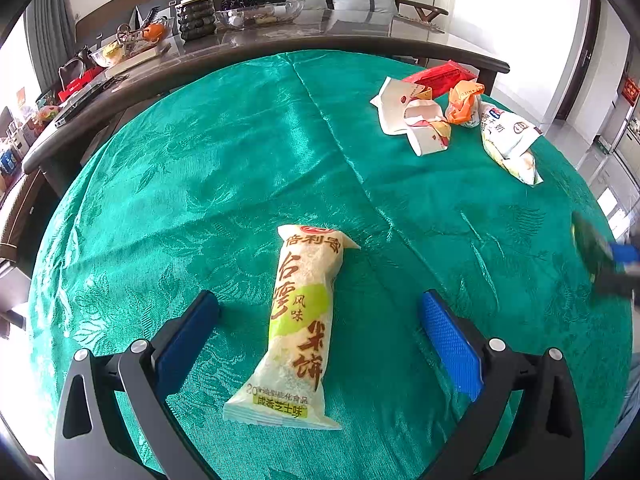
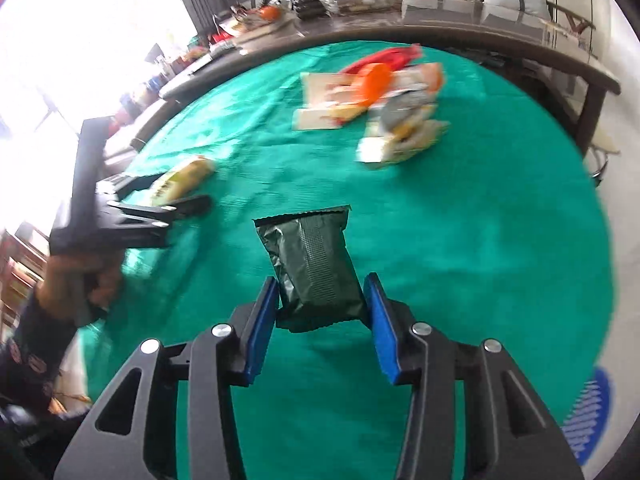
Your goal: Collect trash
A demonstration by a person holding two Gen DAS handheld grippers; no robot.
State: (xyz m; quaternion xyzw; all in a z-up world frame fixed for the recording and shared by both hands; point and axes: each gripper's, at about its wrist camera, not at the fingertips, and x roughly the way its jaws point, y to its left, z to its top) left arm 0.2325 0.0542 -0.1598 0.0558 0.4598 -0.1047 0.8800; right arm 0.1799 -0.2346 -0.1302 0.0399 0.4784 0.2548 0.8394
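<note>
A pale rice-cracker packet (image 1: 304, 320) with red lettering lies on the green tablecloth (image 1: 200, 184), lengthwise between the blue pads of my left gripper (image 1: 320, 300). That gripper stands wide open and does not touch the packet. My right gripper (image 2: 322, 282) is shut on a dark green foil packet (image 2: 308, 252), which it holds by its lower end above the cloth. In the left wrist view the right gripper (image 1: 600, 248) is a blur at the right edge. The right wrist view shows the left gripper (image 2: 180, 190) around the rice-cracker packet (image 2: 184, 178).
A pile of wrappers (image 1: 440, 112) lies at the far right of the round table: white paper, orange, red and a white bag. Behind stands a long dark table (image 1: 280, 44) with a plant and bowls. A blue perforated object (image 2: 592, 416) shows beyond the table's near right edge.
</note>
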